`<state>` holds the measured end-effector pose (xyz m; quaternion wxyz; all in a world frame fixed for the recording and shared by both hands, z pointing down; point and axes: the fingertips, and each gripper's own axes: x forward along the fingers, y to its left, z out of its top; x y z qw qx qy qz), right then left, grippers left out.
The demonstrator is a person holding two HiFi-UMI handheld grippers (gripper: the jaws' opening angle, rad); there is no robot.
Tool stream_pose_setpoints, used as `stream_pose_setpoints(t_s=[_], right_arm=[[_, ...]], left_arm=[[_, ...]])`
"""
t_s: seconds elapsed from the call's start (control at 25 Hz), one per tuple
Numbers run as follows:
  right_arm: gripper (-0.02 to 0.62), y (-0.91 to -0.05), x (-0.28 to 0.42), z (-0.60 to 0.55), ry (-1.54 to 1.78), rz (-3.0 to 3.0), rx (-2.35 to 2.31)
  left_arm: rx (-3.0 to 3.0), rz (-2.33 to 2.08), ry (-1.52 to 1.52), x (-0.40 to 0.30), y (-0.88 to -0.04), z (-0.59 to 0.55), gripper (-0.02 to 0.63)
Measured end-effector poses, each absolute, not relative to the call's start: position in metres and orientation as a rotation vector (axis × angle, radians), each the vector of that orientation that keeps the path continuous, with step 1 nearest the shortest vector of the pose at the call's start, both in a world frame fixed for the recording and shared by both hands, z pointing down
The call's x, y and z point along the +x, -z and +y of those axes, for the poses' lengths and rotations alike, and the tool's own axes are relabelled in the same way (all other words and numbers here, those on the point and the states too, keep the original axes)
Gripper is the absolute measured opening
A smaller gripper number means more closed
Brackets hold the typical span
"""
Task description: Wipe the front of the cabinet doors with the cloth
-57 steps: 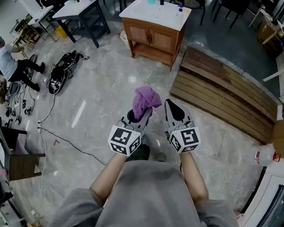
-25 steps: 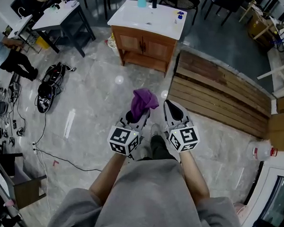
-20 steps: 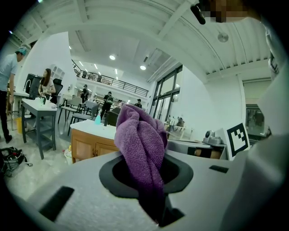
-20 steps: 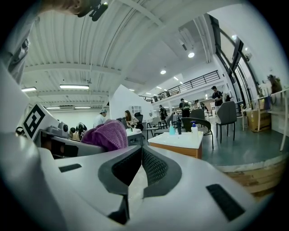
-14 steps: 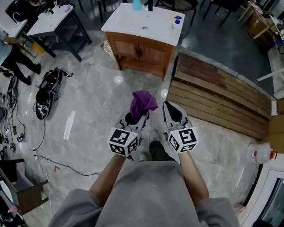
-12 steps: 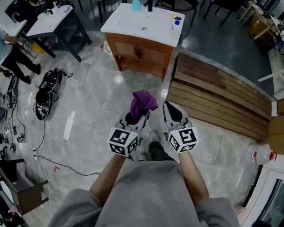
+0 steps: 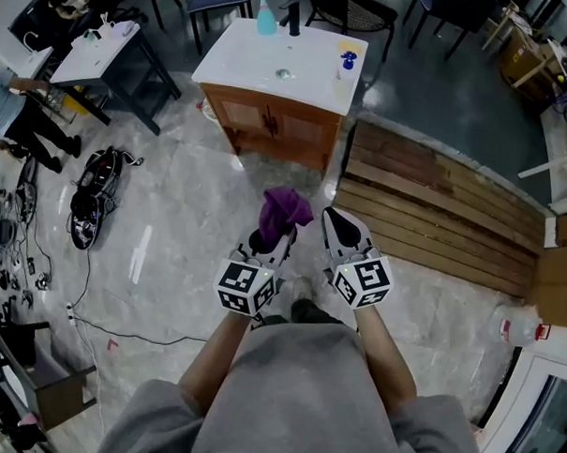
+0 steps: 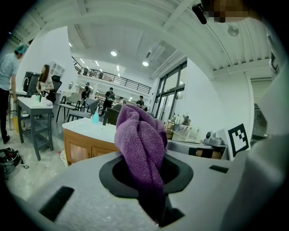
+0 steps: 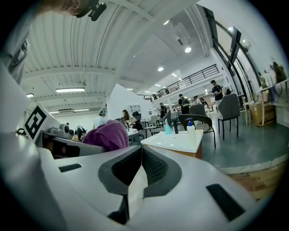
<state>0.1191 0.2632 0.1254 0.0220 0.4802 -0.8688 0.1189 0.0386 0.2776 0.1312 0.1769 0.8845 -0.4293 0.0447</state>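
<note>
Purple cloth (image 7: 283, 209) pinched in the fingers of the left gripper (image 7: 270, 237), its bunched fabric standing up above them, well apart from the wooden vanity cabinet (image 7: 269, 126) across the marble floor (image 7: 191, 198). Just beside it, the right gripper (image 7: 337, 225) has its fingers pressed together on nothing. A teal bottle (image 7: 265, 21) stands on the cabinet's white top.

Right gripper (image 9: 141, 149) jaws together, purple cloth (image 9: 106, 135) at left, white-topped cabinet (image 9: 178, 140) ahead
</note>
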Motion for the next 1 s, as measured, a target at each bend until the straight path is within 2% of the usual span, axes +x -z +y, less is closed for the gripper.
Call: stream_pose_setpoints(t_s=[0.52,1.0], right_arm=[[0.012,-0.148,0.141,0.191,-0.450,-2.686,1.478],[0.012,-0.171,0.132,0.114,-0.511,-2.623,1.507]], left_arm=[[2.469,-1.249,-0.169,0.057,-0.152,0.203,0.084],[2.460,-1.211,-0.203,0.047,-0.176,0.121,0.084]])
